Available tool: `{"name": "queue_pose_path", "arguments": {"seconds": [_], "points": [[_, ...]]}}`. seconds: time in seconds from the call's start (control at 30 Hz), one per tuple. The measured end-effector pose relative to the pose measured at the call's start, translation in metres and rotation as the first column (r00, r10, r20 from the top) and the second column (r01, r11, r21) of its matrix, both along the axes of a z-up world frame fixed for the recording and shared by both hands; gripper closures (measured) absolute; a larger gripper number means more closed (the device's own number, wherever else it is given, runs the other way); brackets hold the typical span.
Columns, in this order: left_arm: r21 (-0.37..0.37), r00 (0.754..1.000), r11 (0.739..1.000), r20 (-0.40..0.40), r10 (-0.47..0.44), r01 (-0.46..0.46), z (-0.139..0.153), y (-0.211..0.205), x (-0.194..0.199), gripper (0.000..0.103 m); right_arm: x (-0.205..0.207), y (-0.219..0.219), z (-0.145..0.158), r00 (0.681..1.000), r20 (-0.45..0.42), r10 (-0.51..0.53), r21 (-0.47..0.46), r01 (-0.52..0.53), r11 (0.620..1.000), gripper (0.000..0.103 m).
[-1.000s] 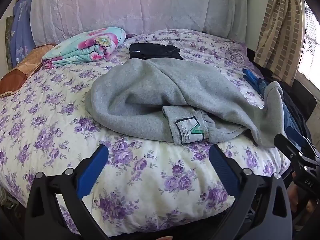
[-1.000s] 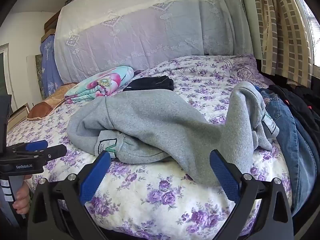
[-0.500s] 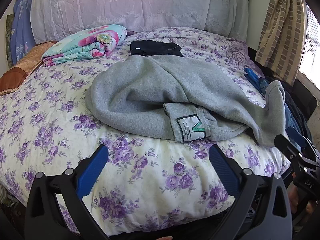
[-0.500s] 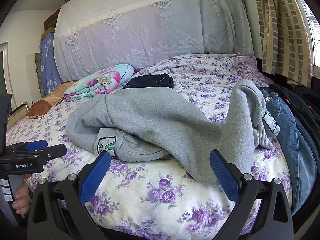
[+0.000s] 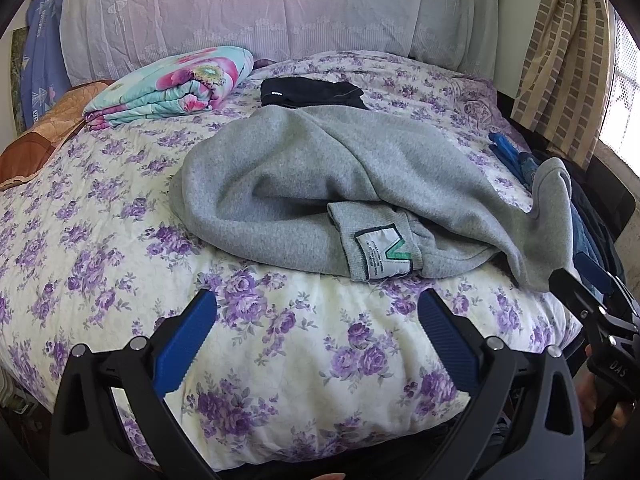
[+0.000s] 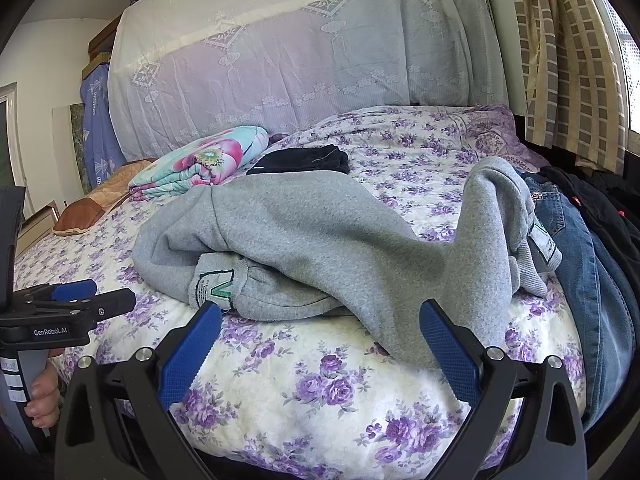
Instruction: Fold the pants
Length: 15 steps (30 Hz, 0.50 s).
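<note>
Pants (image 5: 320, 184) (grey, crumpled) on bed (image 5: 100, 216)

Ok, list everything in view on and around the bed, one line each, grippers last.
grey sweatpants: one, grey, crumpled mid-bed, white label showing.
bedspread: one, white with purple flowers, covering the bed.
folded blanket: one, turquoise and pink floral, far left of bed.
black garment: one, black, folded, behind the sweatpants.
jeans: one, blue, right edge of bed.
dark clothes: count unclear, black, beside the jeans.
curtain: one, beige checked, right.
left gripper: open, empty.
right gripper: open, empty.
</note>
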<state>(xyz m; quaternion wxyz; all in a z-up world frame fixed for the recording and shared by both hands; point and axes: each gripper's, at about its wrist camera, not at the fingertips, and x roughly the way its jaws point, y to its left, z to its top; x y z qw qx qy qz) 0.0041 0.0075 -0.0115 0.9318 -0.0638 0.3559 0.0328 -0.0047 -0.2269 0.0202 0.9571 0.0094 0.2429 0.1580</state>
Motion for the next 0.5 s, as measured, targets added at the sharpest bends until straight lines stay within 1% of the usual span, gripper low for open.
{"name": "queue_pose_path", "arguments": {"seconds": [0.5], "points": [[-0.001, 1.000, 1.000, -0.002, 0.000, 0.000, -0.0021, -0.0004, 0.0001, 0.005, -0.0003, 0.0004, -0.0004, 1.000, -0.002, 0.000, 0.000, 0.000, 1.000, 0.004]]}}
